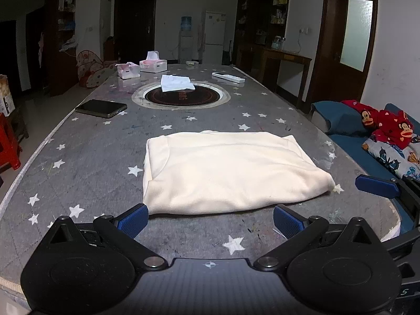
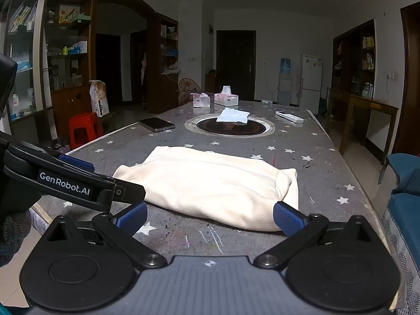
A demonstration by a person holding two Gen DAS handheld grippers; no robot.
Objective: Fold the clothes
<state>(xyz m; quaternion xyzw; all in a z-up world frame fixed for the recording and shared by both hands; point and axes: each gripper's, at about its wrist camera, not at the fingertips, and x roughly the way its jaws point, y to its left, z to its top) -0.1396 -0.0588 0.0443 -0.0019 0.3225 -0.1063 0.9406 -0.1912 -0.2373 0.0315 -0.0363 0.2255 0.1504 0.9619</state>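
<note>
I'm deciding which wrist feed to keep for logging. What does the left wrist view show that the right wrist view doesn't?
Only the left wrist view shows the red monkey-print garment on the blue sofa. Only the right wrist view shows the red stool and glass-fronted cabinet. Both show the folded cream garment on the star-patterned table, the tablet, the tissue boxes, and both open grippers, left gripper and right gripper.

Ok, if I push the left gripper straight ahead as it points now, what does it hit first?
Most likely the near edge of the folded cream garment, lying just past the open left gripper. Nothing sits between them on the star-patterned table cover.
</note>
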